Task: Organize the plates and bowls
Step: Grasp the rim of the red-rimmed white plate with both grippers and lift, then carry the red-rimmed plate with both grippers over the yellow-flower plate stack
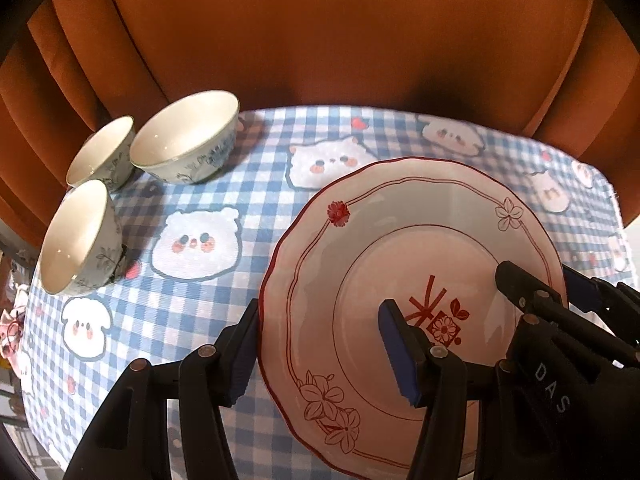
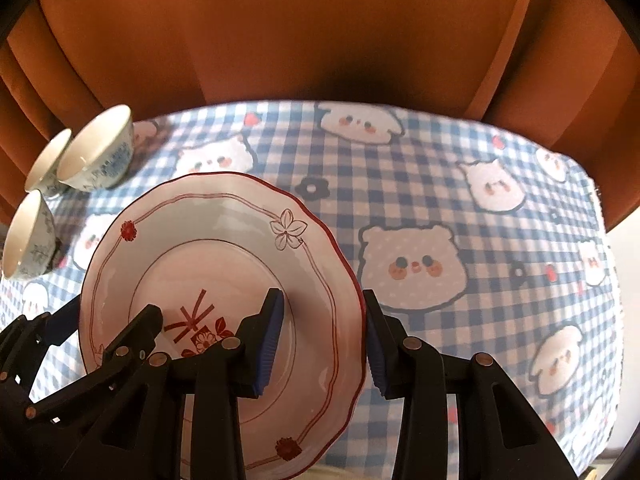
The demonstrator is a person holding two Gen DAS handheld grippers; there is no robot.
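Note:
A white plate with red rim and flower pattern (image 1: pixel 432 224) lies on the checked tablecloth; it also shows in the right wrist view (image 2: pixel 208 232). My left gripper (image 1: pixel 320 344) is open and straddles the plate's left rim, one finger outside, one over the plate. My right gripper (image 2: pixel 324 340) is open and straddles the plate's right rim the same way. Each gripper shows in the other's view. Three white bowls with blue pattern (image 1: pixel 184 136) stand upright at the far left, apart from both grippers.
The blue-and-white checked tablecloth with bear faces (image 2: pixel 440 200) covers the table. An orange upholstered chair back (image 1: pixel 340 32) stands right behind the table's far edge. The table's right edge (image 2: pixel 604 216) is near.

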